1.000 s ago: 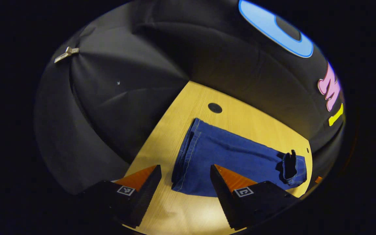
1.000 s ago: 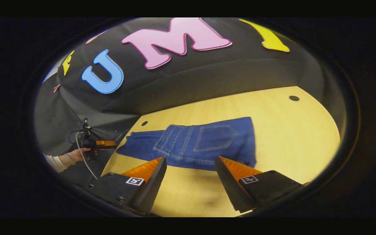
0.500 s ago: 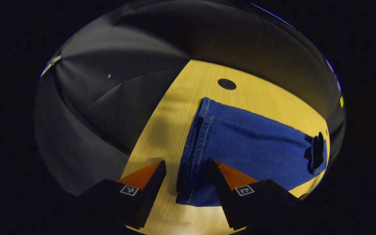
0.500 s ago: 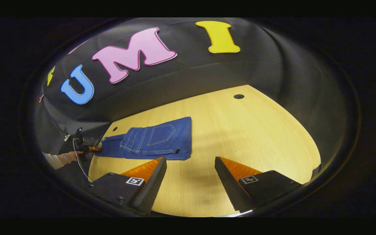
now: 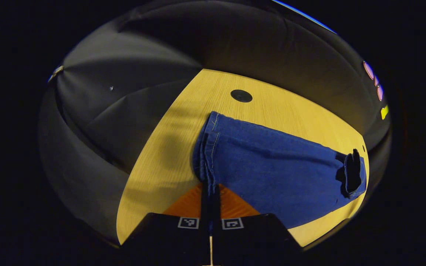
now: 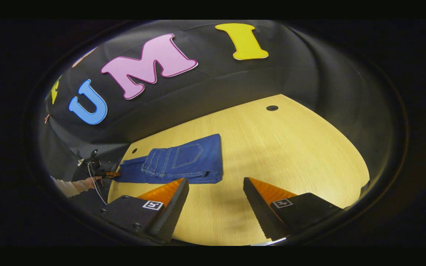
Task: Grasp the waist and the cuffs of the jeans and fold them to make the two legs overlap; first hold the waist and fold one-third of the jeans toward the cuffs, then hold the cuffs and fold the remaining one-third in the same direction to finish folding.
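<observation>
On the wooden bench (image 6: 290,155) the jeans (image 5: 272,173) lie flat, waist third folded over the legs, back pocket facing up in my right gripper view. My left tongs (image 5: 210,194) are pinched closed on the cuffs (image 5: 207,147) at the near corner of the hem. My right tongs (image 6: 215,201) hang spread wide over bare bench, gripping nothing, jeans just beyond the left finger.
</observation>
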Tool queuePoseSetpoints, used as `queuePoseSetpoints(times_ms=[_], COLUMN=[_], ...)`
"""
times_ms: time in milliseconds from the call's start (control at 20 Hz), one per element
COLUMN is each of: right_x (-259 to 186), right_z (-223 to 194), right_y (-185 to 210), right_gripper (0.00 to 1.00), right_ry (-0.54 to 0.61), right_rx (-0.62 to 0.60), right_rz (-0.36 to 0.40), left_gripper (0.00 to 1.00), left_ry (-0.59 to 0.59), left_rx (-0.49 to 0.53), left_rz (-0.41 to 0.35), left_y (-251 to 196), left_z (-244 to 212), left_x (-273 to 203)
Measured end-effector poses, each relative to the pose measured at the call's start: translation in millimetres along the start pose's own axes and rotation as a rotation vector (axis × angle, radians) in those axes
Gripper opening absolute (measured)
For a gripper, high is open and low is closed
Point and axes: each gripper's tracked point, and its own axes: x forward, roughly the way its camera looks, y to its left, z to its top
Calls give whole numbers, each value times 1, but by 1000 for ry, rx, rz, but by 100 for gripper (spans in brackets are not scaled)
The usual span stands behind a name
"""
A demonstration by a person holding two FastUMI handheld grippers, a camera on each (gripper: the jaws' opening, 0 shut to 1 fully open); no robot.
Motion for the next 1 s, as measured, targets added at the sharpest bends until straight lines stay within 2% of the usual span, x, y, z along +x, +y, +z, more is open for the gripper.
queuePoseSetpoints(times_ms=[250,450,500,550,800,1000], right_x=[0,9,11,13,19,11], right_z=[9,16,20,23,44,54], right_y=[-4,-2,0,0,-6,-23], right_gripper=[91,90,90,90,90,90], right_ry=[-4,-7,-7,-9,-26,-63], right_rx=[-10,0,0,0,5,-24], right_rz=[0,25,32,43,89,97], left_gripper=[6,6,2,6,6,6], left_ry=[-108,-180,-183,-195,-260,-256], left_rx=[20,56,65,73,75,160], left_rz=[-96,-208,-235,-258,-458,-604], left_y=[-40,-97,-117,-138,-278,-413], left_z=[27,49,49,55,72,48], left_x=[-48,-107,-118,-127,-192,-211])
